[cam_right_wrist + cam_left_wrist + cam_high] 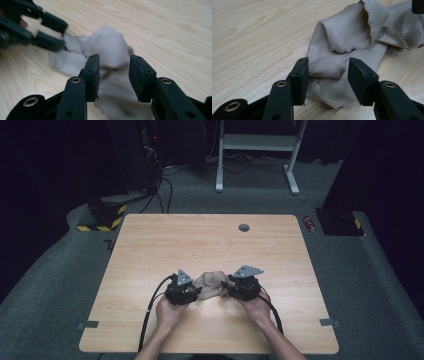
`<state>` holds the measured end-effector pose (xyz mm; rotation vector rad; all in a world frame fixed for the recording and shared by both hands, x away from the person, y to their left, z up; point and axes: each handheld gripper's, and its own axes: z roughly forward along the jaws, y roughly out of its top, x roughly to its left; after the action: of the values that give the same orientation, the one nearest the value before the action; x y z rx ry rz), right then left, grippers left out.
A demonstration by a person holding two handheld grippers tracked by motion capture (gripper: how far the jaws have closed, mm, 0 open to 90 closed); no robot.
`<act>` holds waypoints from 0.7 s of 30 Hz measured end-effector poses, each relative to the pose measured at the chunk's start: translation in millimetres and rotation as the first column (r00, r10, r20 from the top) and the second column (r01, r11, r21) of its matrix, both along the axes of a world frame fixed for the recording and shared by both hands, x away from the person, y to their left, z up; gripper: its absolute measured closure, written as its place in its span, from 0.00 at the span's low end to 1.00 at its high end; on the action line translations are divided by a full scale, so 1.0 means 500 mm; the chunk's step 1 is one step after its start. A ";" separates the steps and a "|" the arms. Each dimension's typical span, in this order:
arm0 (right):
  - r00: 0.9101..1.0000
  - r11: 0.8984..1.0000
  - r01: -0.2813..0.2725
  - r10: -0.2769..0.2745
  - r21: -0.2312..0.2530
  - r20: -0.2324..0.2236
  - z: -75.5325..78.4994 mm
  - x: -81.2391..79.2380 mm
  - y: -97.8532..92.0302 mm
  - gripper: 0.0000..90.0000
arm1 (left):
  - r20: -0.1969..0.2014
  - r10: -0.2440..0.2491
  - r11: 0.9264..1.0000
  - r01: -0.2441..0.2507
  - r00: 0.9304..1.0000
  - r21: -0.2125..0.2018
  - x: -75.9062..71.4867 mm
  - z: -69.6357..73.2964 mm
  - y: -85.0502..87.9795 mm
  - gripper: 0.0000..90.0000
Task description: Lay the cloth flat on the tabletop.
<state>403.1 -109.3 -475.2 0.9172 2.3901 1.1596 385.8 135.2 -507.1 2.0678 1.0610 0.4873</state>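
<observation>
A crumpled beige cloth (211, 284) lies on the wooden surface (150, 250), toward the near edge, bunched between the two grippers. The left gripper (327, 72) sits low at the cloth's left end; its fingers (300, 75) stand spread, with a rolled fold of the quilted fabric lying loosely between them, the left pad just touching it and the right pad clear. The right gripper (113, 75) is at the cloth's other end, its fingers (140, 75) also spread with cloth lying under and between them, not pinched. From the right gripper view the left gripper shows across the cloth, at its far edge.
</observation>
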 end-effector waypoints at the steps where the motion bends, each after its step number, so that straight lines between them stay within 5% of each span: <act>1: 1.000 1.000 0.000 0.000 0.000 0.000 0.000 0.000 0.000 0.67 | -0.001 0.001 1.000 -0.001 1.000 0.008 0.001 -0.001 -0.003 0.57; 5: 1.000 1.000 -0.005 0.005 -0.029 -0.020 -0.003 0.023 0.036 0.68 | 0.004 0.004 0.999 -0.005 1.000 0.044 0.010 -0.004 -0.007 0.68; 8: 0.999 0.998 -0.010 0.007 -0.069 -0.032 -0.013 0.042 0.053 0.93 | -0.014 -0.011 0.999 0.012 1.000 0.039 0.018 -0.010 -0.001 0.85; 10: 1.000 0.998 -0.003 0.002 -0.066 -0.023 -0.013 0.044 0.051 1.00 | -0.017 -0.010 0.999 0.010 1.000 0.040 0.020 -0.011 0.001 0.94; 13: 1.000 0.998 0.006 -0.007 -0.059 -0.016 -0.009 0.044 0.046 1.00 | -0.018 -0.006 1.000 0.006 1.000 0.018 0.023 -0.009 0.009 0.98; 14: 1.000 0.999 0.021 -0.021 -0.038 -0.007 -0.001 0.046 0.034 1.00 | -0.025 0.005 1.000 -0.006 1.000 -0.019 0.027 -0.003 0.019 0.99; 19: 0.999 0.999 0.042 -0.042 0.001 -0.003 0.012 0.048 0.015 0.99 | -0.029 0.010 0.999 -0.011 1.000 -0.040 0.039 0.012 0.025 0.99; 21: 1.000 1.000 0.021 -0.021 0.014 -0.016 0.009 0.049 0.016 0.81 | -0.031 0.009 0.999 -0.010 0.999 -0.049 0.044 0.018 0.024 0.99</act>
<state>427.4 -101.5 -470.5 0.9570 2.3819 1.1679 407.8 147.1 -498.0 2.0337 1.0908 0.4312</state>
